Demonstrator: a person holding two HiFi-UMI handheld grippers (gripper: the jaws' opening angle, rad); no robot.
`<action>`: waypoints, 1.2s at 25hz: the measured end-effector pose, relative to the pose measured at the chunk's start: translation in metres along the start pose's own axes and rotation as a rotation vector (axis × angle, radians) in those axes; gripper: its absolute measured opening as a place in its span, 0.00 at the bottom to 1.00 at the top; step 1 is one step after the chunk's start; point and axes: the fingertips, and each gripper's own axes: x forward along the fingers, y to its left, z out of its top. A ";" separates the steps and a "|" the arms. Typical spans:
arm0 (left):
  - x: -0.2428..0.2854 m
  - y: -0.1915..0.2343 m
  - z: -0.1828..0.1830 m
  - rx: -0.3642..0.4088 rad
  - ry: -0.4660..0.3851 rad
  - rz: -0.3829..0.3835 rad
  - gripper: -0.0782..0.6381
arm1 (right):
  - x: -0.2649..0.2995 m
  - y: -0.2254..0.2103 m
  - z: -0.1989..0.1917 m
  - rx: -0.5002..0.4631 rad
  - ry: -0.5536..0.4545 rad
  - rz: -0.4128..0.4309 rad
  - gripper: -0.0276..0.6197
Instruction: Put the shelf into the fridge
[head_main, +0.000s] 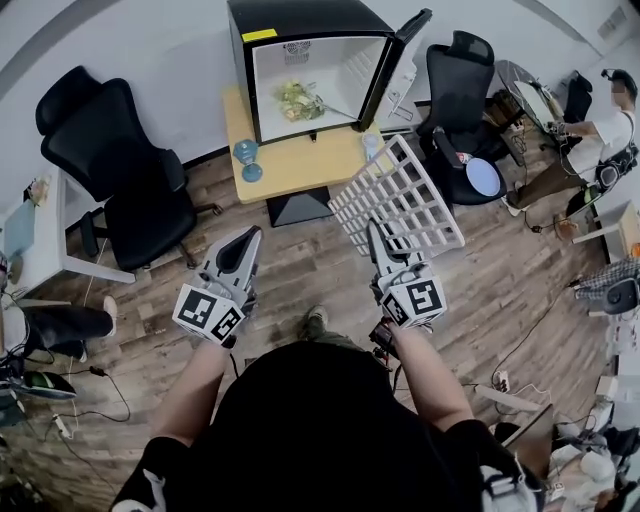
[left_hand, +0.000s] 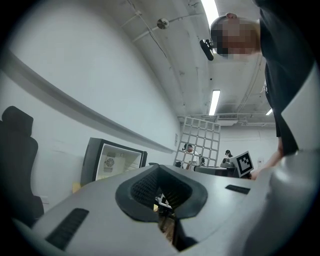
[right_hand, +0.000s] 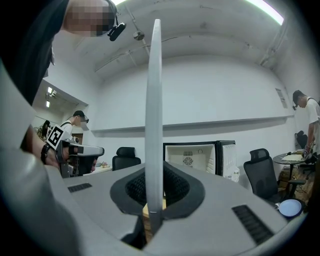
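The white wire-grid shelf (head_main: 398, 197) is held tilted above the wooden floor, just right of the yellow table (head_main: 300, 165). My right gripper (head_main: 376, 236) is shut on its near edge. In the right gripper view the shelf (right_hand: 154, 115) stands edge-on, clamped between the jaws of the right gripper (right_hand: 153, 212). The black mini fridge (head_main: 312, 66) stands on the table with its door (head_main: 398, 62) swung open to the right and a greenish bundle (head_main: 300, 100) inside. My left gripper (head_main: 249, 240) hovers left of the shelf, shut and holding nothing. The left gripper (left_hand: 161, 198) points towards the fridge (left_hand: 111, 161).
A black office chair (head_main: 120, 170) stands left of the table and another (head_main: 458, 90) to its right. Two blue round items (head_main: 247, 158) lie on the table's left edge. A person (head_main: 600, 130) sits at the far right. Cables (head_main: 60, 420) lie on the floor.
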 end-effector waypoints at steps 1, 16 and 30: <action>0.006 0.000 -0.001 0.003 -0.001 0.005 0.14 | 0.003 -0.006 -0.001 0.003 0.002 0.007 0.10; 0.068 0.020 -0.017 0.007 -0.025 0.107 0.14 | 0.049 -0.063 -0.014 -0.036 -0.005 0.113 0.10; 0.095 0.045 -0.017 0.000 -0.030 0.117 0.14 | 0.089 -0.072 -0.014 -0.073 -0.011 0.147 0.10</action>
